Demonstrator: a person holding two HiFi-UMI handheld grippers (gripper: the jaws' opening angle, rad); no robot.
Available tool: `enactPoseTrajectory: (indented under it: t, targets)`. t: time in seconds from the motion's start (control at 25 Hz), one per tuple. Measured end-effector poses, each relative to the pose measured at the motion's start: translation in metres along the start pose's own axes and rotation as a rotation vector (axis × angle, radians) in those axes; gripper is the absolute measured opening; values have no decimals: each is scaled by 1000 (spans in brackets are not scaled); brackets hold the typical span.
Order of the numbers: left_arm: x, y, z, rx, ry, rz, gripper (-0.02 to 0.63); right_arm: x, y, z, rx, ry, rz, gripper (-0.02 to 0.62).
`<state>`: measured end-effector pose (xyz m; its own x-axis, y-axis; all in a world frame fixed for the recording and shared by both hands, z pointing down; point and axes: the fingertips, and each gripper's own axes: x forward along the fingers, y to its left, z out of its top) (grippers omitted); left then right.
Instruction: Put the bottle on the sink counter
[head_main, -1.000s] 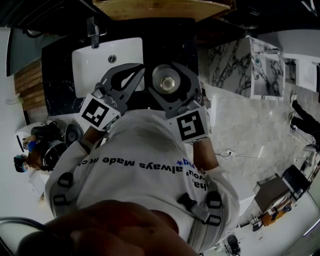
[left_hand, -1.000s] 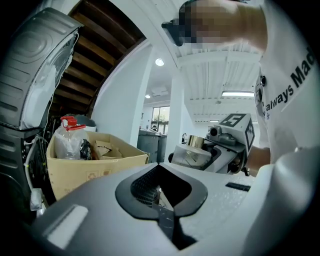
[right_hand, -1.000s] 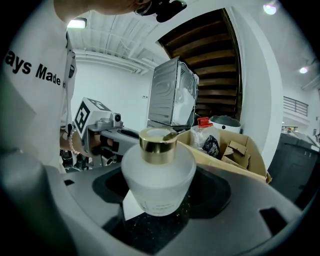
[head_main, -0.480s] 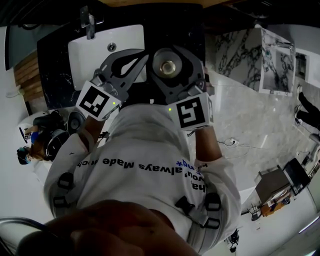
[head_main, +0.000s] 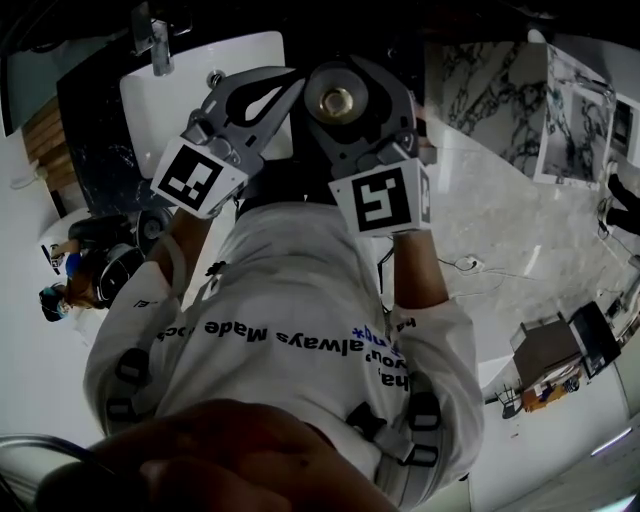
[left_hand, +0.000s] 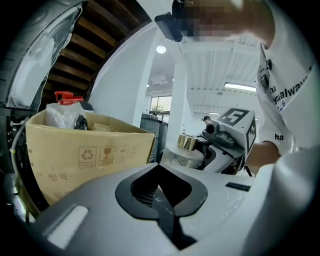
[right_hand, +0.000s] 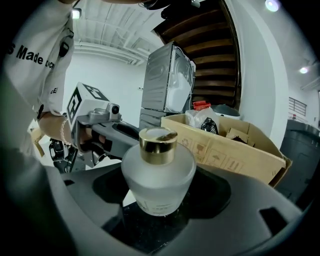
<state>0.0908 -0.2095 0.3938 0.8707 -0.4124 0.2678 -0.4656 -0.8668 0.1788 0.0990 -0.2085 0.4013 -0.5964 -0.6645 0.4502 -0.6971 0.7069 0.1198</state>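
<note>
A frosted glass bottle (right_hand: 159, 175) with a gold cap stands upright between the jaws of my right gripper (right_hand: 160, 167), which is shut on its round body. In the head view the bottle (head_main: 338, 100) shows cap-up in the right gripper (head_main: 340, 72), held at chest height over the black sink counter (head_main: 95, 150), to the right of the white basin (head_main: 180, 85). Just to its left my left gripper (head_main: 285, 80) is shut, with nothing inside it (left_hand: 159, 165). The left gripper view shows the bottle (left_hand: 189, 149) at the right.
A chrome faucet (head_main: 155, 45) stands at the basin's far edge. An open cardboard box (right_hand: 225, 145) with bags in it stands behind the grippers, beside a tall metal appliance (right_hand: 167, 90). Marble floor (head_main: 490, 240) lies to the right.
Both grippers and the bottle have risen toward the head camera and moved forward over the counter. The basin has slid to the upper left of the view. Neither grip has changed.
</note>
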Motion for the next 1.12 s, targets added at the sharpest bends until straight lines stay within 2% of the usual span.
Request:
enactPoseTrajectory:
  t: [0.12,0.4,0.48,0.6,0.88,1.12]
  targets:
    - [11,15,-10,0,16,3,3,14,-12,-11,-7,50,-10,333]
    - [49,49,-39,-6,48,1,3,47,-41,-44,27,91,-48,333]
    - [59,57,-47,-10,44,-5,3,56,-48,-55,37,102,-51,333]
    - [71,69,-58,26,22,-15,3,70,-55,-69,56,93,-55,333]
    - [95,99,-83,8,43,25,3,99,-74,-96,56,125,-63,333]
    - [118,121,-113,-33,71,68,3,127,-89,-124,62,104,-70,333]
